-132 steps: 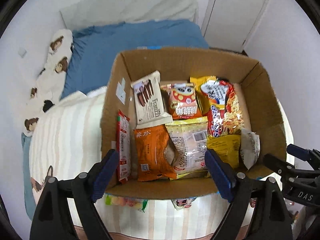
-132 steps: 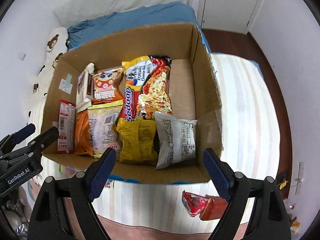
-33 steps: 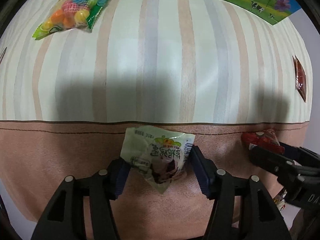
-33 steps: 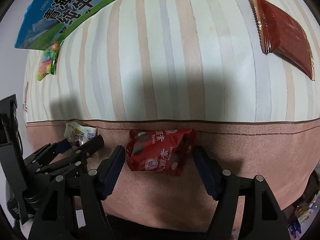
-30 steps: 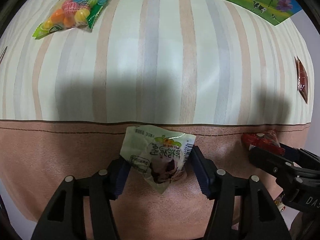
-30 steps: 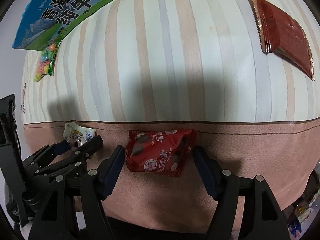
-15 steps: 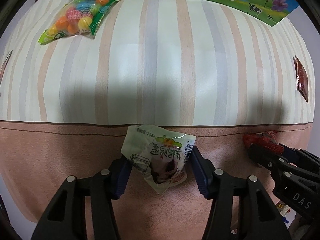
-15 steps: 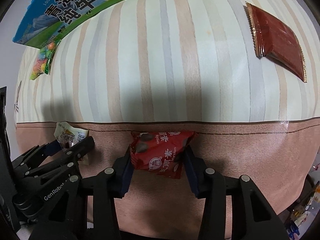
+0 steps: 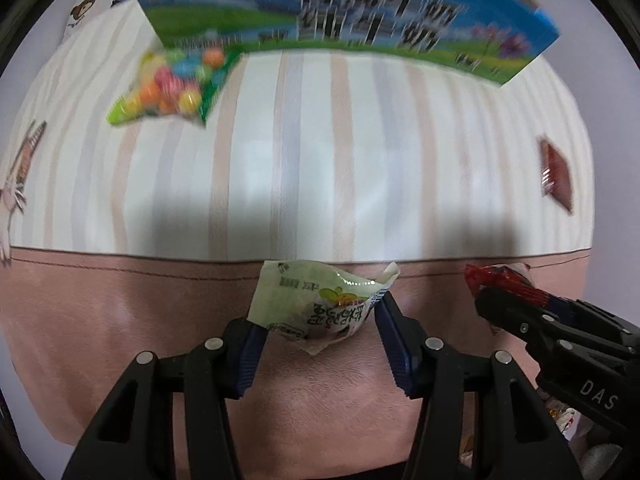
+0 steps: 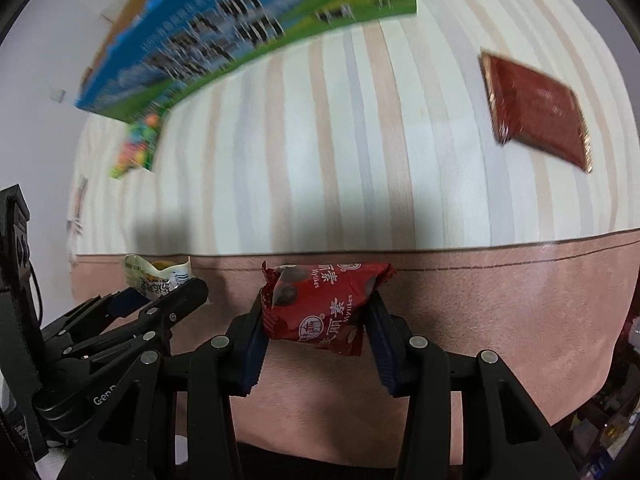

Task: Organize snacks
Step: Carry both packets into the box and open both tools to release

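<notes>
From the left wrist camera, the left gripper point(image 9: 318, 330) points down at the bed. A small pale green snack bag point(image 9: 320, 304) sits between its two blue pads. The jaws are closing, and both pads press on the sides of the bag, so it is squeezed and crumpled. The bag sticks out past the tips, above the pink edge of the blanket point(image 9: 120, 320). Farther off, a bag of bright round candies point(image 9: 168, 88) lies on the striped sheet point(image 9: 320, 140), just by a big blue and green box point(image 9: 340, 12). A flat dark red packet point(image 9: 554, 176) lies far to the right. The right gripper point(image 9: 500, 292) shows at the right with something red in it.

From the right wrist camera, the right gripper point(image 10: 316, 320) is closed tight on a red snack bag point(image 10: 320, 308). The bag fills the gap between the pads and pokes out in front. The left gripper point(image 10: 160, 292) is at the left with its pale bag point(image 10: 154, 276). The flat red packet point(image 10: 536, 112) lies on the sheet point(image 10: 340, 160), well away.
</notes>
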The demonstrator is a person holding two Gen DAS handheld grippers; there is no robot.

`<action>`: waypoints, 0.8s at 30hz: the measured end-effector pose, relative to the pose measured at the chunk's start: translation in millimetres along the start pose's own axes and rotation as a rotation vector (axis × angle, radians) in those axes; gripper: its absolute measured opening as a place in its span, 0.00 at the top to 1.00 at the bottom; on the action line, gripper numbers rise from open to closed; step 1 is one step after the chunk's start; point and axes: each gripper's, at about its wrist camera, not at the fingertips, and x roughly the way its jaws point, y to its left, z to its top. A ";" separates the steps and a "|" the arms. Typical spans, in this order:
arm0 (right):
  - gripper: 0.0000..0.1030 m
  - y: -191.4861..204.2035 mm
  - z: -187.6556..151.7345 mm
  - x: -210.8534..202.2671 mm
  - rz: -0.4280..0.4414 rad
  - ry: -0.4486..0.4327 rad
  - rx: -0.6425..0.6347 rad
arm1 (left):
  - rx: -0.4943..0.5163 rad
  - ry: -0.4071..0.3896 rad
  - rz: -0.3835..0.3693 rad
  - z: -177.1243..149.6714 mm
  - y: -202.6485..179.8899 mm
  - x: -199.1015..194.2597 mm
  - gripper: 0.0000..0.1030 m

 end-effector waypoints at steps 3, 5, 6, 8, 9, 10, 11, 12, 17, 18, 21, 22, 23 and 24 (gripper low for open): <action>0.54 0.0 4.7 -25.2 0.037 -0.039 -0.001 | -0.003 -0.035 -0.031 6.5 -0.2 -23.7 0.51; 0.54 1.6 12.7 -44.9 0.056 -0.067 -0.002 | 0.002 -0.062 -0.050 13.4 -1.6 -40.7 0.51; 0.54 1.4 17.2 -54.5 0.064 -0.082 -0.006 | 0.006 -0.076 -0.063 17.6 -2.5 -50.1 0.51; 0.54 2.9 28.0 -71.5 0.087 -0.109 -0.005 | 0.013 -0.101 -0.083 30.2 -6.7 -65.9 0.51; 0.54 3.0 33.4 -80.8 0.097 -0.121 -0.006 | 0.015 -0.116 -0.094 38.6 -8.9 -76.1 0.51; 0.54 3.3 41.2 -91.0 0.108 -0.137 -0.007 | 0.018 -0.133 -0.107 46.8 -9.8 -84.8 0.51; 0.54 4.2 51.6 -102.6 0.119 -0.157 -0.009 | 0.018 -0.146 -0.117 58.0 -11.3 -93.6 0.51; 0.54 6.1 63.9 -113.8 0.128 -0.178 -0.012 | 0.018 -0.161 -0.127 70.7 -16.7 -101.5 0.51; 0.54 16.0 135.3 -154.1 0.105 -0.261 -0.038 | 0.054 -0.200 -0.129 145.2 -26.0 -129.4 0.51; 0.54 19.3 153.2 -158.2 0.085 -0.274 -0.047 | 0.063 -0.204 -0.115 166.1 -30.7 -129.2 0.51; 0.54 26.4 203.5 -159.3 0.033 -0.275 -0.058 | 0.068 -0.180 -0.083 220.3 -33.3 -123.8 0.51; 0.54 27.2 225.3 -156.9 0.008 -0.271 -0.055 | 0.055 -0.166 -0.084 235.6 -31.7 -119.5 0.51; 0.54 26.9 238.7 -154.3 -0.007 -0.264 -0.053 | 0.048 -0.138 -0.087 253.9 -30.7 -112.3 0.51; 0.54 26.4 252.2 -150.8 -0.022 -0.253 -0.047 | 0.038 -0.118 -0.085 266.7 -27.8 -107.8 0.51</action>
